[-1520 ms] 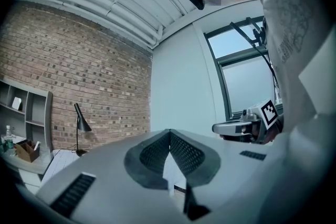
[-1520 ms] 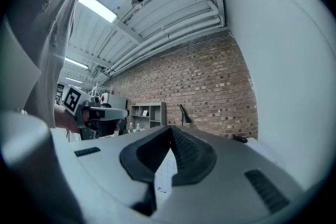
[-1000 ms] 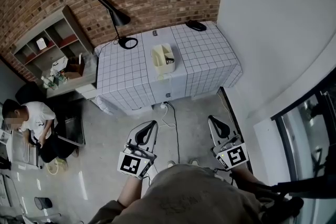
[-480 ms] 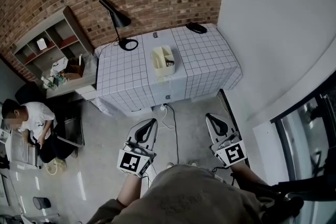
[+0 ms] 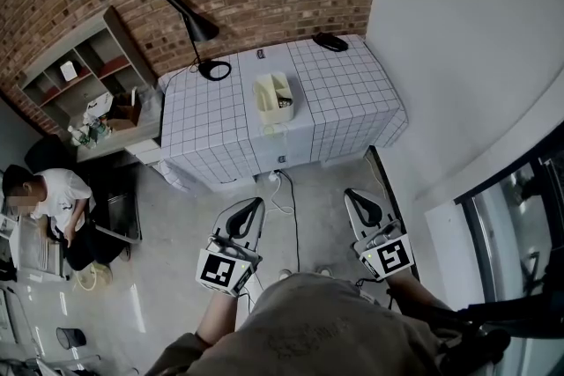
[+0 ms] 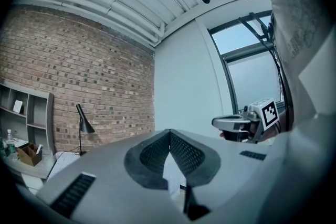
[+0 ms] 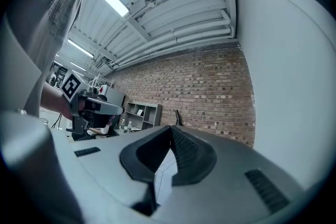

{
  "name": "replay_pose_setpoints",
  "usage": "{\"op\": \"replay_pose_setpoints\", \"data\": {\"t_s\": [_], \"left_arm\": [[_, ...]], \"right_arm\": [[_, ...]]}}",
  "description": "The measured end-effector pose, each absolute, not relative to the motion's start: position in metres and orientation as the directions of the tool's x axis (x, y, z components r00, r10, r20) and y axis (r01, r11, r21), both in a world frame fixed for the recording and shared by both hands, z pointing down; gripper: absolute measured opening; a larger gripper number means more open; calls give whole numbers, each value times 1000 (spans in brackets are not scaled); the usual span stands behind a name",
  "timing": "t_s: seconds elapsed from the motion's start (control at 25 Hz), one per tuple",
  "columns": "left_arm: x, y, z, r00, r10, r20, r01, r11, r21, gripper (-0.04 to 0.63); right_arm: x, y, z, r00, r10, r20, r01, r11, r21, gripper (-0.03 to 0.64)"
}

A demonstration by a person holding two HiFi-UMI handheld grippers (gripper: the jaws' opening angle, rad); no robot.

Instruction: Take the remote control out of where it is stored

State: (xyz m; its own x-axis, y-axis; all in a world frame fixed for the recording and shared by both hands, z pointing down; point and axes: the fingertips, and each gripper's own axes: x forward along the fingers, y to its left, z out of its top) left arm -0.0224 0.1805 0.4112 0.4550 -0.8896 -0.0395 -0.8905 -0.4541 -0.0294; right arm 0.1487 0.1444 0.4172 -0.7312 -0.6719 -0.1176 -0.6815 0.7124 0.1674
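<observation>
A cream storage box (image 5: pixel 274 94) stands on the table with the white grid cloth (image 5: pixel 344 101) by the brick wall. Something dark (image 5: pixel 285 104) shows inside the box; I cannot tell whether it is the remote. Both grippers hang over the floor, well short of the table and pointing toward it. My left gripper (image 5: pixel 256 205) (image 6: pixel 169 132) is shut with nothing in it. My right gripper (image 5: pixel 350 194) (image 7: pixel 170 127) is also shut and empty. Each gripper view shows the other gripper off to the side: the right one (image 6: pixel 247 123) and the left one (image 7: pixel 97 107).
A black desk lamp (image 5: pixel 198 33) stands at the table's back left and a flat black object (image 5: pixel 330 42) at its back right corner. A cable (image 5: pixel 289 211) lies on the floor before the table. A shelf unit (image 5: pixel 84 70) and a seated person (image 5: pixel 53 202) are at left, a white wall at right.
</observation>
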Motion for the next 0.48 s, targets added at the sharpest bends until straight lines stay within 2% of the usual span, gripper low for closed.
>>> {"op": "replay_pose_setpoints", "data": {"t_s": [0.48], "left_arm": [[-18,178,423,455,-891,-14,-891,-454,-22,5]], "right_arm": [[152,143,422,-740,-665,-105,-673,725,150,12]]}}
